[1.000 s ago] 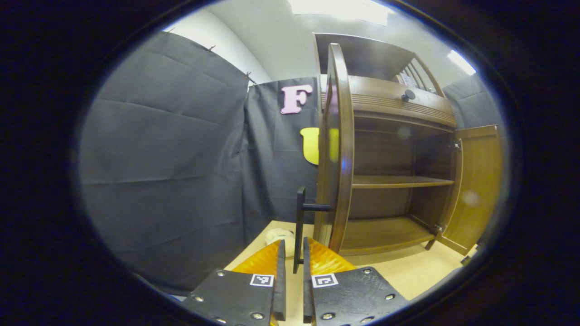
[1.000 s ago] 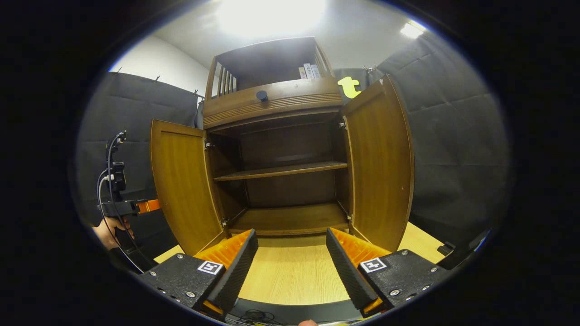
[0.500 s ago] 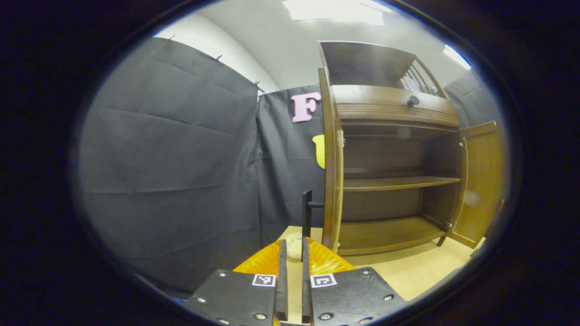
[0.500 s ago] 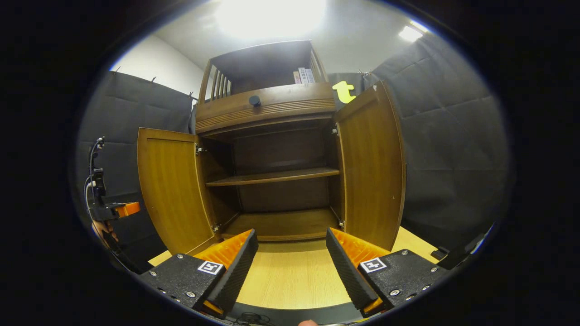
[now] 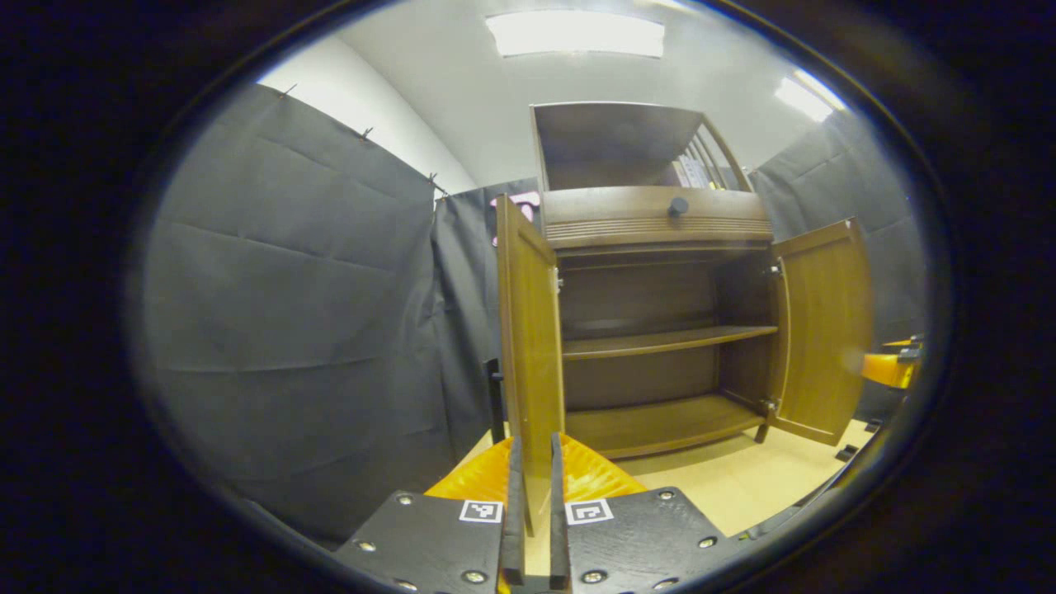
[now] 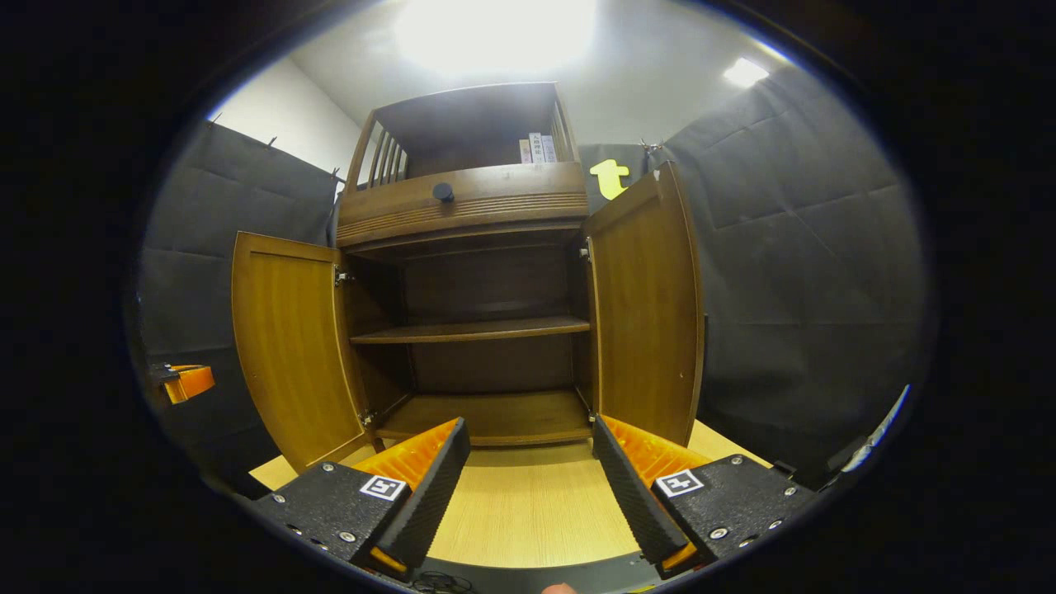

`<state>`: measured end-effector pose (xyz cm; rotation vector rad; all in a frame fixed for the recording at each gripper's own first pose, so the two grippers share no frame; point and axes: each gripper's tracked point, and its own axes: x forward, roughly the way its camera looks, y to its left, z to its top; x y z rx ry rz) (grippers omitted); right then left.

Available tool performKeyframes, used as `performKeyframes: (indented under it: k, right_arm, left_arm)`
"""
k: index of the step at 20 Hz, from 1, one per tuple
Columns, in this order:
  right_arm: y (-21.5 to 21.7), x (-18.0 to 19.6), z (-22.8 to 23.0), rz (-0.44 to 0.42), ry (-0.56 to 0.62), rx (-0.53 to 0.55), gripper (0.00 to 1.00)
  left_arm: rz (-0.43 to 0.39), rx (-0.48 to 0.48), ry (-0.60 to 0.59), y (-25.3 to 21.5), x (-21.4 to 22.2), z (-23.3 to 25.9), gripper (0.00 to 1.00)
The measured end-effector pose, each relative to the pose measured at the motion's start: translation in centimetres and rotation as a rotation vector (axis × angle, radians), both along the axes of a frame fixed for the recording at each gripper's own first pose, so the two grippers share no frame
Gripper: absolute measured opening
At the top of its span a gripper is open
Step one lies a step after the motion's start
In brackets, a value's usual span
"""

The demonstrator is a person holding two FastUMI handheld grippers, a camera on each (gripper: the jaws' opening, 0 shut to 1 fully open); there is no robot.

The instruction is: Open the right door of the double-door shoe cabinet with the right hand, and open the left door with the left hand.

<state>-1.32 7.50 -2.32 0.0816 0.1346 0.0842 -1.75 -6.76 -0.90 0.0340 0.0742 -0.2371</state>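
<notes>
- The shoe cabinet (image 6: 474, 247) stands on a light wooden surface (image 6: 528, 511), with both lower doors swung wide open.
- In the right gripper view, the left door (image 6: 285, 346) hangs out to the left of the opening and the right door (image 6: 648, 305) to the right, each showing its inner face.
- Inside, a single shelf (image 6: 470, 332) crosses the middle of the opening, above the cabinet floor (image 6: 487, 417); both are bare.
- Above the doors a drawer front carries a round dark knob (image 6: 443, 192), and a few books (image 6: 536, 148) stand in the open top compartment.
- The right hand-held gripper (image 6: 528, 487) is released, its fingers spread wide over the surface in front of the cabinet and touching nothing.
- The left hand-held gripper (image 5: 533, 503) is clenched to a narrow slit. The lower edge of the left door (image 5: 528, 338) appears in line with that slit, but I cannot tell whether the fingers press on it.
- A dark bar handle (image 5: 493, 400) juts from the outer face of the left door, just beyond its edge.
- In the left gripper view, the right door (image 5: 821, 322) stands open at the far side, with part of the other gripper near the view's right edge.
</notes>
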Motion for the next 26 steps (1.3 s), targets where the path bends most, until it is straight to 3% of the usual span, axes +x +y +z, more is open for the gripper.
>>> performKeyframes:
  k: [4, 6, 7, 15, 26]
  right_arm:
    - [-0.7, -0.5, -0.6, -0.021, -0.002, -0.024, 0.94]
    - [-0.7, -0.8, -0.8, -0.024, 0.002, -0.016, 0.94]
    - [-0.9, -1.0, -1.0, -0.027, 0.005, -0.012, 0.94]
    - [-1.6, -2.1, -1.4, -0.042, 0.009, -0.009, 0.94]
    - [-2.4, -2.0, -0.2, -0.051, -0.020, -0.032, 0.94]
  left_arm:
    - [-0.019, -0.015, -0.004, 0.6, 0.4, 0.2, 0.17]
    - [-0.020, 0.001, -0.018, 0.2, 0.4, -0.2, 0.12]
    - [-0.019, 0.007, -0.016, 0.0, 0.3, -0.4, 0.17]
    - [-0.027, -0.005, 0.004, -1.3, -0.4, -1.5, 1.00]
    - [-0.045, 0.006, -0.010, -2.2, -1.0, -1.4, 1.00]
